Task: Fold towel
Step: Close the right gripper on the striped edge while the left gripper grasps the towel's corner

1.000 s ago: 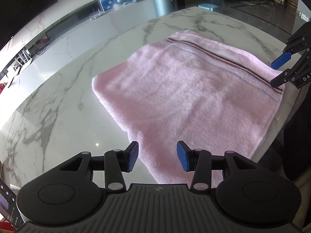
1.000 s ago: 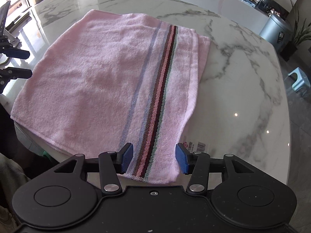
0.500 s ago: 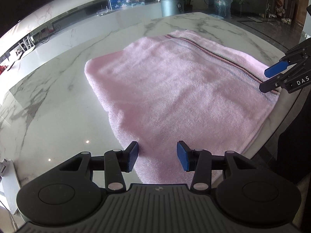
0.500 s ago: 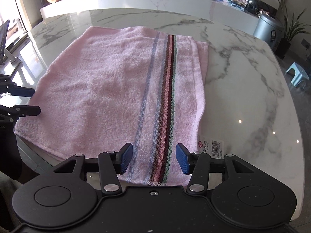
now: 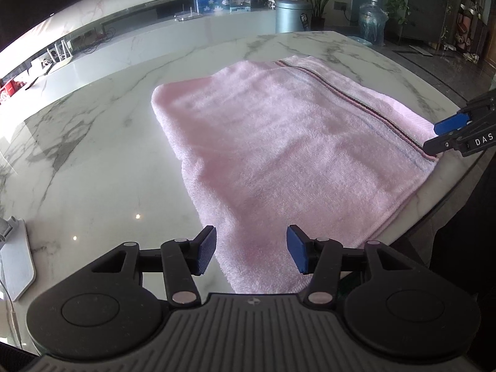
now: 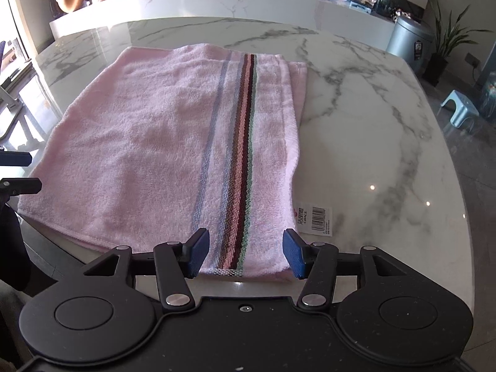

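While both claws hover at the near hem, readings run:
towel (image 6: 161,142): already doubled, flat on the marble table (image 6: 372,142), near edge at the table's rim.
left gripper (image 5: 251,249): released, jaws just widened, straddling the plain corner.
right gripper (image 6: 245,254): released, jaws just widened, straddling the striped corner, likely for lifting the next fold.

You had one pink towel (image 6: 161,142) on one marble table (image 6: 372,142), with one paper barcode tag (image 6: 313,220) at its edge. Two grippers were in view: the left gripper (image 5: 251,252) and the right gripper (image 6: 246,252), four blue pads in all. Beyond the table: one grey metal bin (image 6: 409,45), one light-blue step stool (image 6: 462,108), one water jug (image 5: 372,21), and one potted plant (image 6: 449,37).
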Available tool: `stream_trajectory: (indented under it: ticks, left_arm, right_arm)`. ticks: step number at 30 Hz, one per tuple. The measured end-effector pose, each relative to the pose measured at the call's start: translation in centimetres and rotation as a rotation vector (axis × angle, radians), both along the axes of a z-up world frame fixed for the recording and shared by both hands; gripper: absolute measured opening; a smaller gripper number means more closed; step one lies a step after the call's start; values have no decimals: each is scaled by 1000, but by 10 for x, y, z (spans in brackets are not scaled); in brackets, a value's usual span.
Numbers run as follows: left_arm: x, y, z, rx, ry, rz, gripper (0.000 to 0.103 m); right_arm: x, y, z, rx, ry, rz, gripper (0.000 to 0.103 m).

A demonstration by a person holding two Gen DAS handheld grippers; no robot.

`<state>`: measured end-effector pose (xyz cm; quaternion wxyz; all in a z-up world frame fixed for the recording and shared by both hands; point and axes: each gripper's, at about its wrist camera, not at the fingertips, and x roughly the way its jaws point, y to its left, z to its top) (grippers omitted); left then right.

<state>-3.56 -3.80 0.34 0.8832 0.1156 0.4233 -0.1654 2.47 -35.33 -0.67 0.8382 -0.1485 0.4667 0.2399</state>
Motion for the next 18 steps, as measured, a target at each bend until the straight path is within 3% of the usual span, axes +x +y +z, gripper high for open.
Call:
stream_trajectory:
  ticks: [5, 9, 18]
  left_arm:
    - [-11, -16, 1, 55, 20, -192, 49]
    - [-18, -32, -3, 151, 31, -329, 49]
    - [-11, -36, -9, 229, 59, -425, 48]
  right_arm:
    - [-7, 4, 4, -104, -8, 221, 51]
    - [-11, 9, 1, -159, 4, 372, 51]
    - [-11, 23, -11, -257, 44, 640, 51]
